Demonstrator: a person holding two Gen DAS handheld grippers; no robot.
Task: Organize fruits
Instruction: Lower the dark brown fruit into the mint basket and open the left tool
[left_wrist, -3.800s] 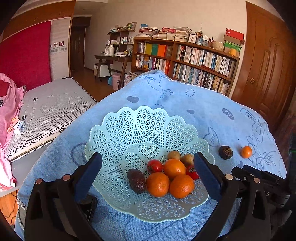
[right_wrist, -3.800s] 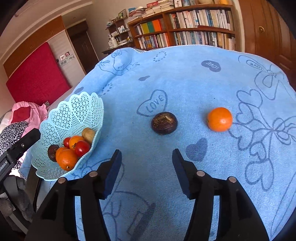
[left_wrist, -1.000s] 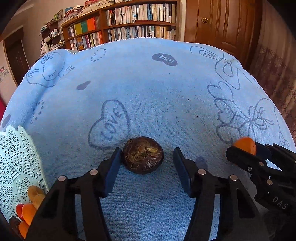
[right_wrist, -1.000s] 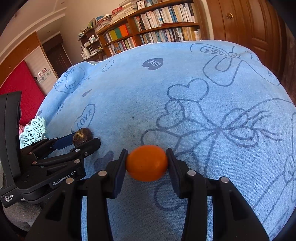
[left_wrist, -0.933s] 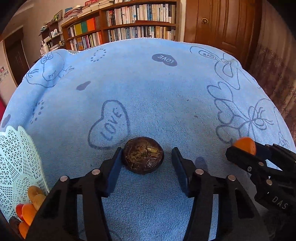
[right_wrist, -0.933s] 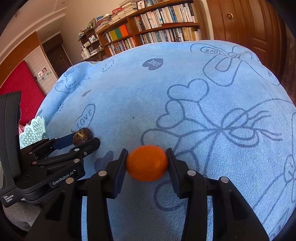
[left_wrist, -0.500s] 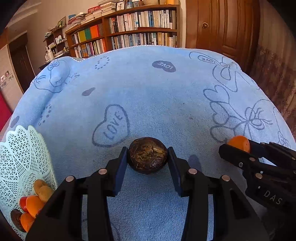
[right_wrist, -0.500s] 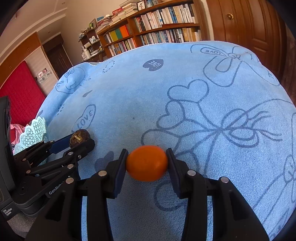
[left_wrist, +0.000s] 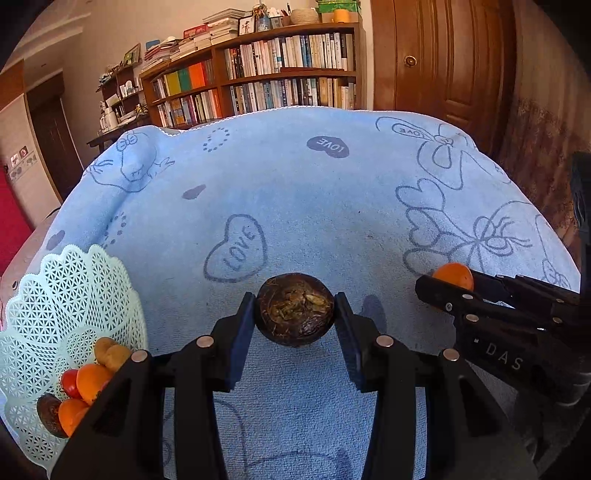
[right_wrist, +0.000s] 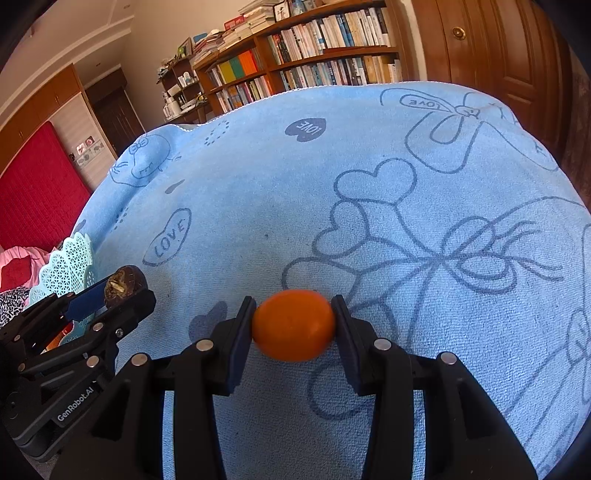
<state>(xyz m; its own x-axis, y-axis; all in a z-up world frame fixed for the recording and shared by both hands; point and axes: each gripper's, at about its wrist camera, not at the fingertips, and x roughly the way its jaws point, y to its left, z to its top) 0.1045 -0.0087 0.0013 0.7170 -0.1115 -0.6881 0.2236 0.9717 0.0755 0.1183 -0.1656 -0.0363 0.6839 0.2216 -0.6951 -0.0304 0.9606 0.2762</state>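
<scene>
A dark brown wrinkled fruit (left_wrist: 294, 309) is clamped in my left gripper (left_wrist: 294, 314), held a little above the blue towel (left_wrist: 295, 192). The same fruit (right_wrist: 123, 283) shows at the left of the right wrist view. My right gripper (right_wrist: 293, 325) is shut on a small orange (right_wrist: 293, 325); in the left wrist view that orange (left_wrist: 452, 275) peeks above the right gripper's black fingers at the right. A pale green lattice fruit basket (left_wrist: 48, 291) stands at the lower left, holding oranges, tomatoes, kiwis and another dark fruit.
The blue towel (right_wrist: 369, 206) with heart and "LOVE" prints covers the whole work surface. Beyond its far edge are a bookshelf (left_wrist: 266, 85) and a wooden door (left_wrist: 439, 55). A red padded wall panel (right_wrist: 33, 199) and pink cloth lie at the left.
My left gripper has closed on the dark fruit and lifted it slightly off the towel. My right gripper still holds the orange and has risen a little too.
</scene>
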